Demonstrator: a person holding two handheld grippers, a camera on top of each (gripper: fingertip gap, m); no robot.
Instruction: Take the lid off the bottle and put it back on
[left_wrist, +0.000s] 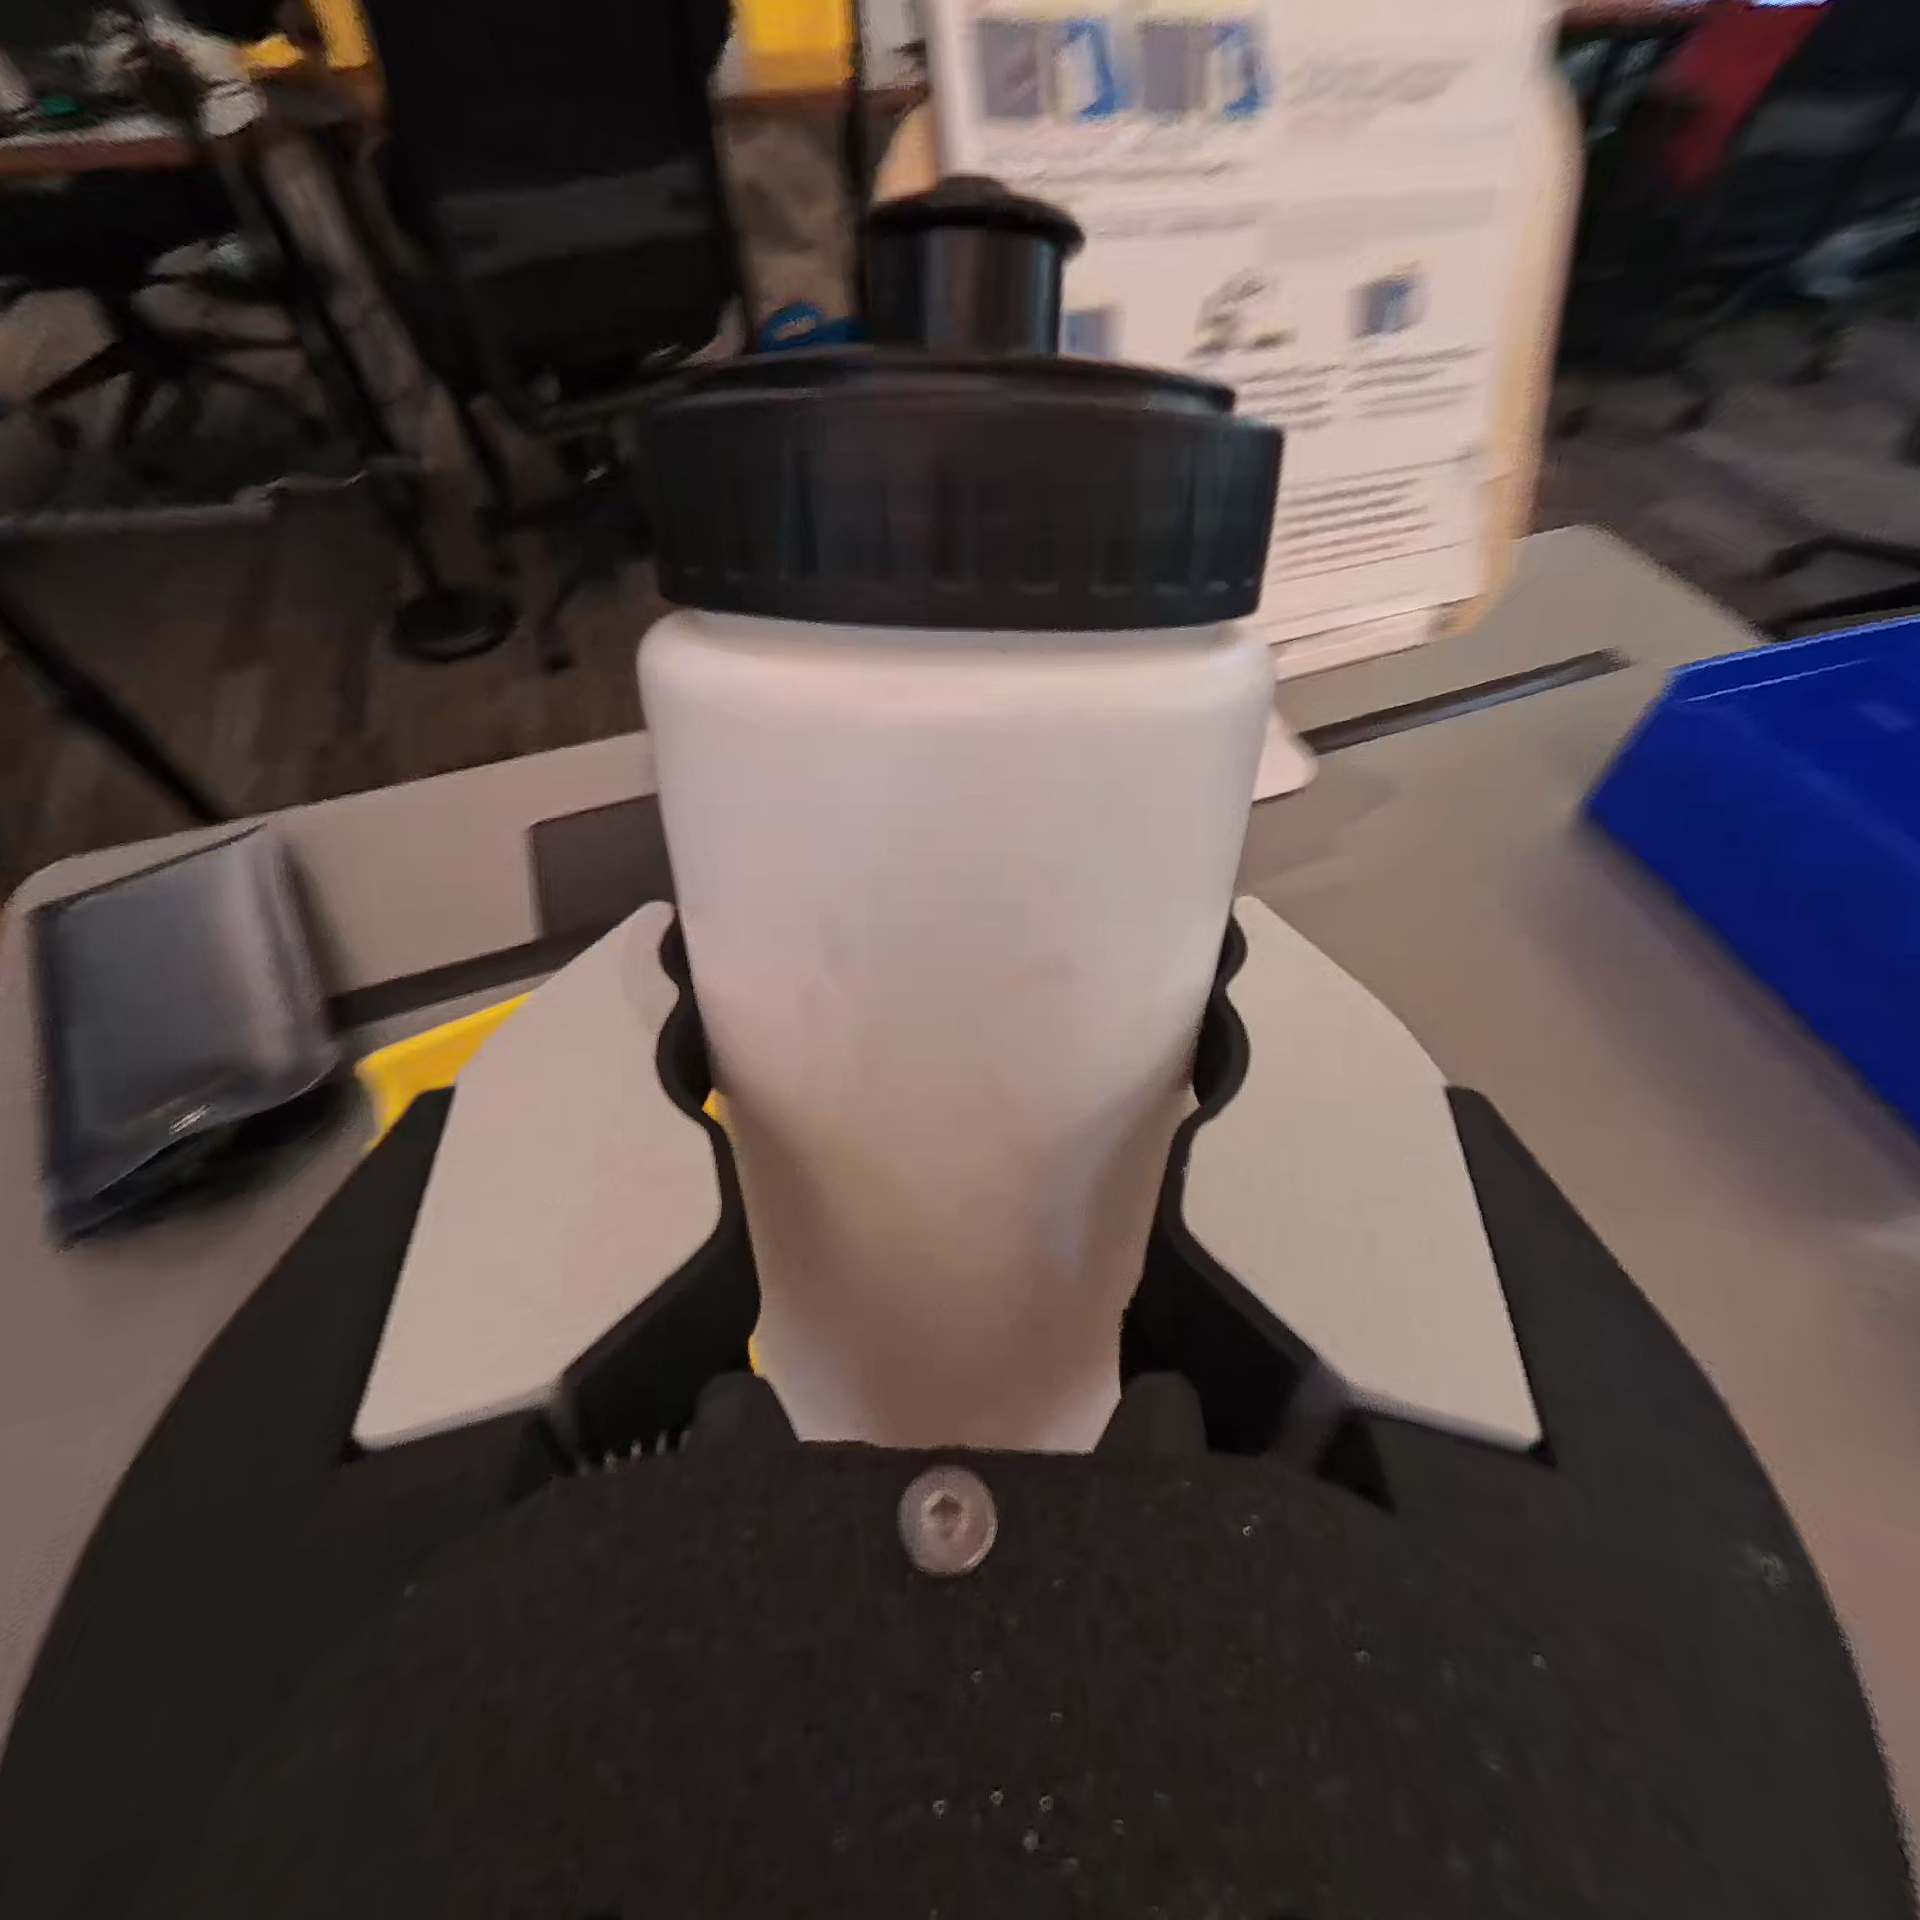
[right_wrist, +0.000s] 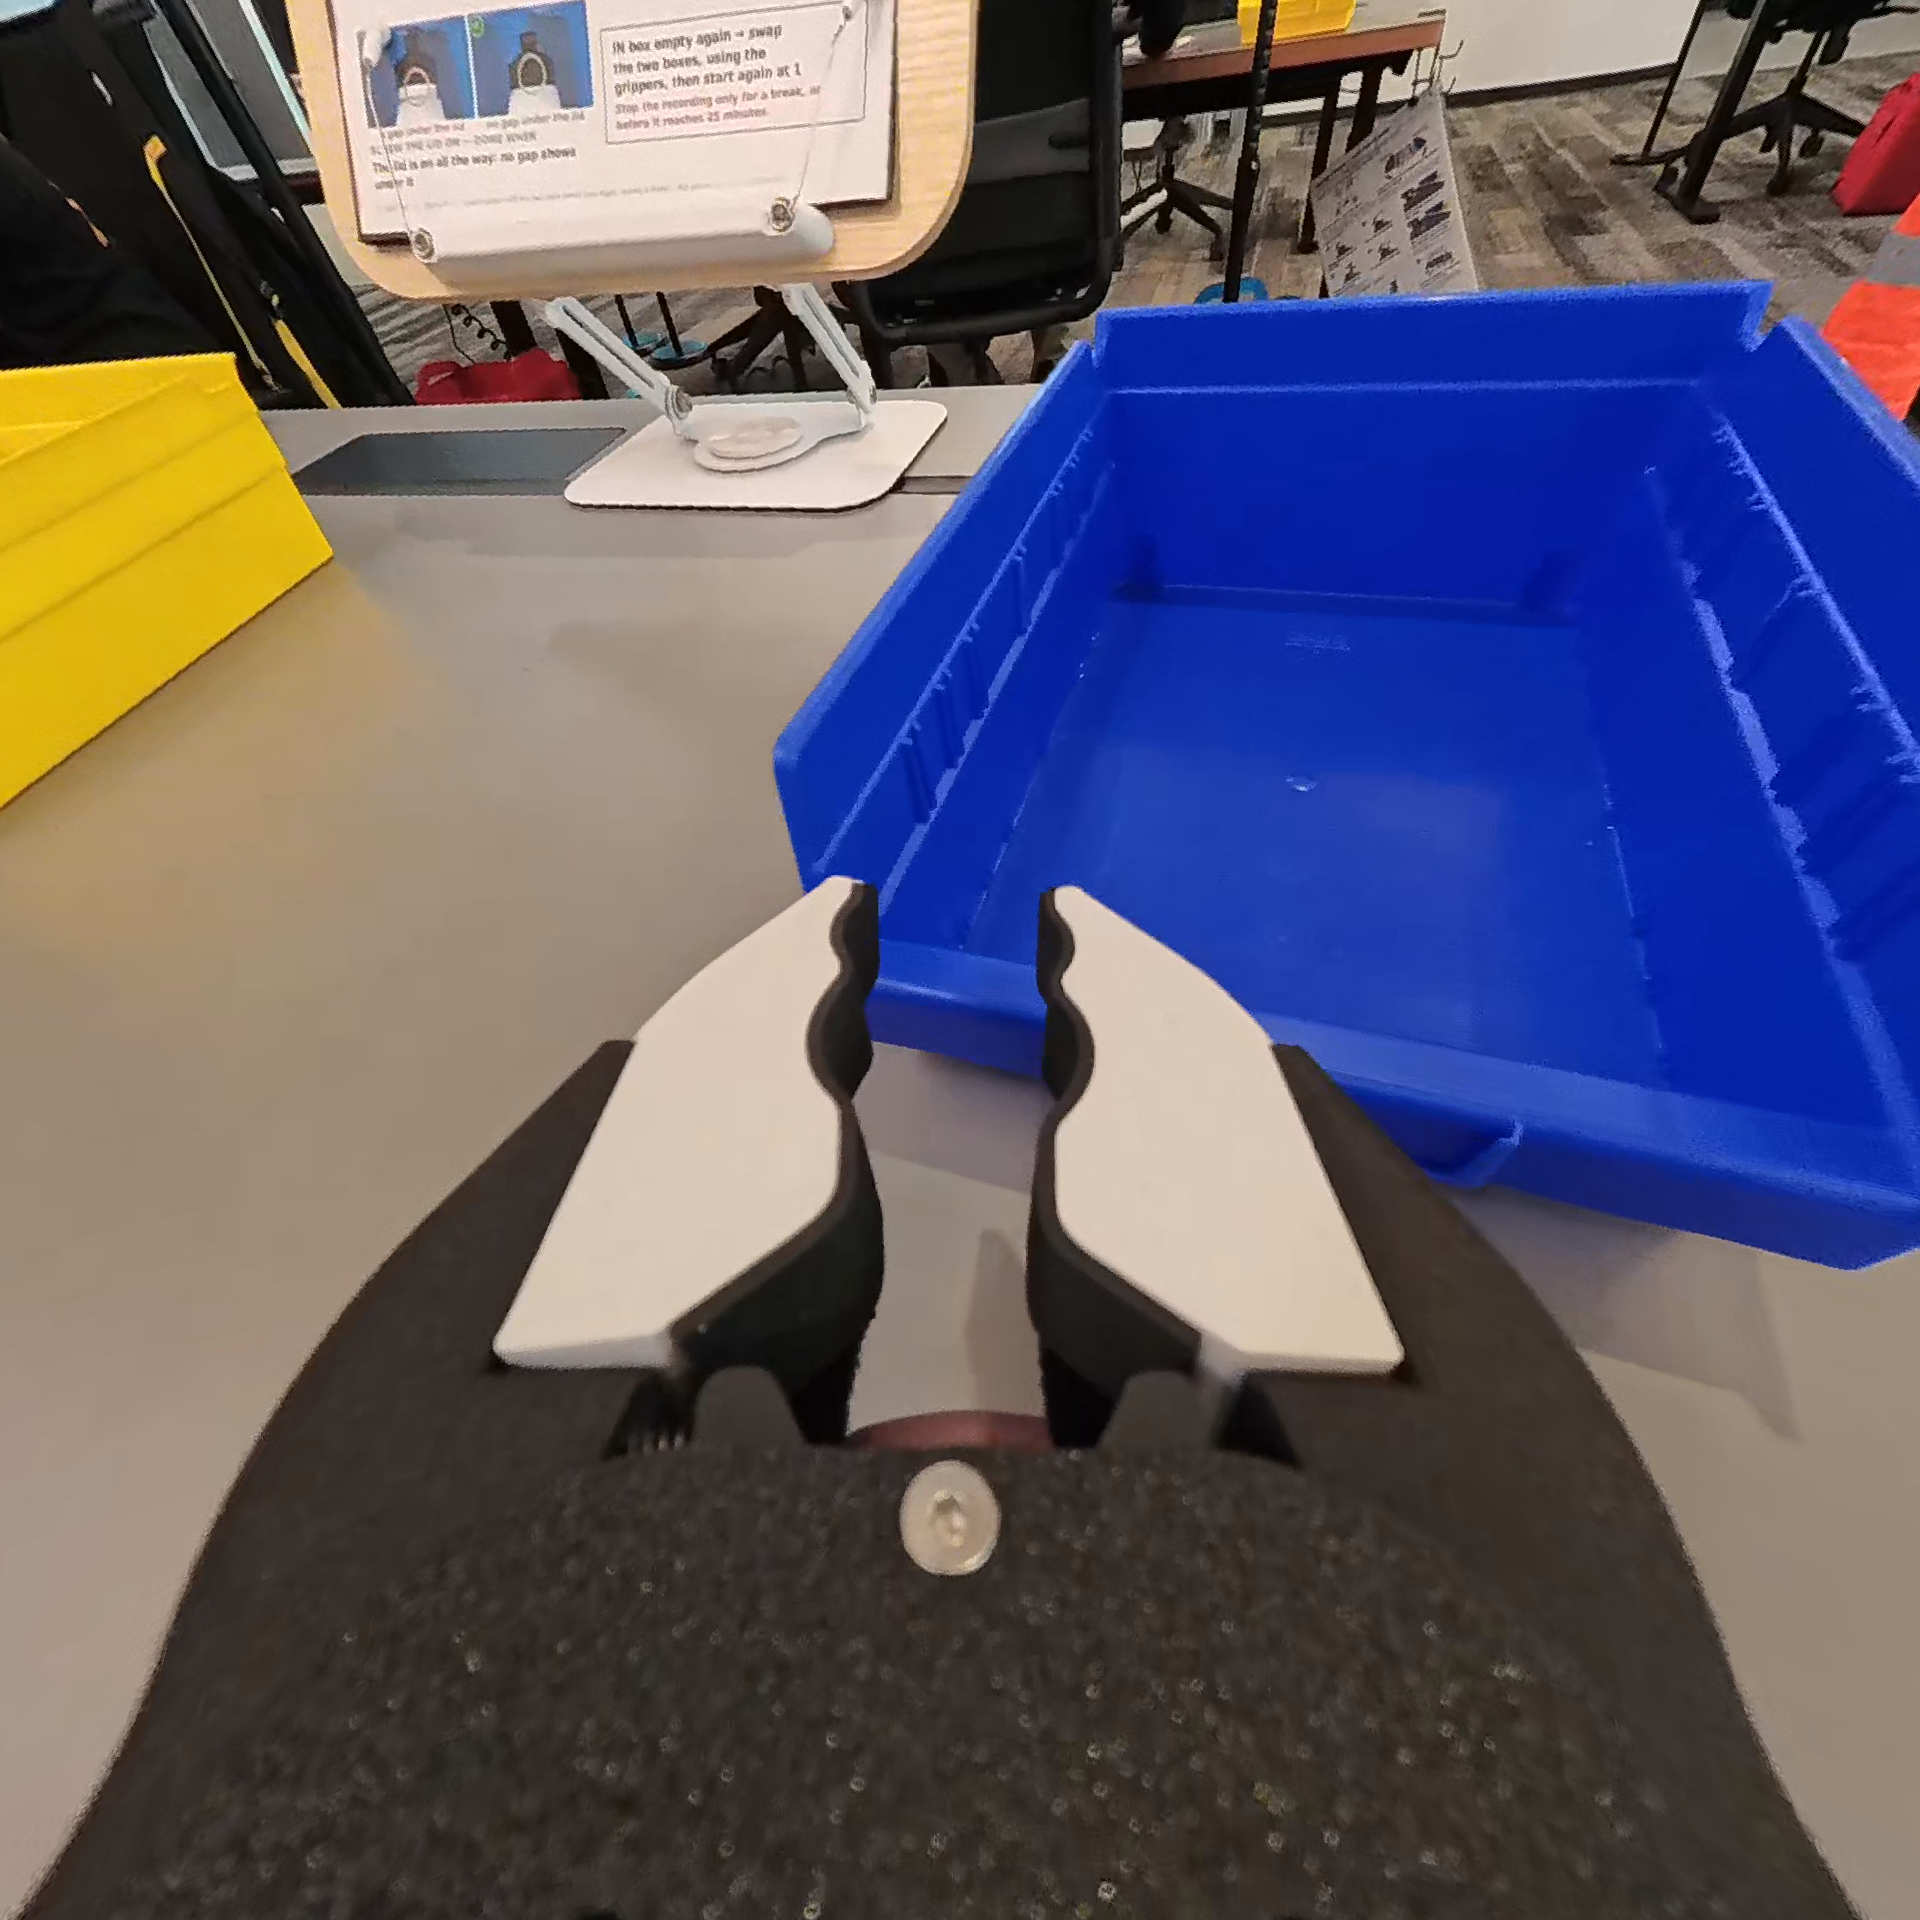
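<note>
My left gripper is clamped on the lower body of the white bottle, a finger pressed to each side, holding it upright above the grey table. The black lid sits on the bottle's top, spout up. My right gripper holds nothing; its jaws stand a little apart over the table, tips at the near wall of the blue bin. A yellow bin sits far left.
</note>
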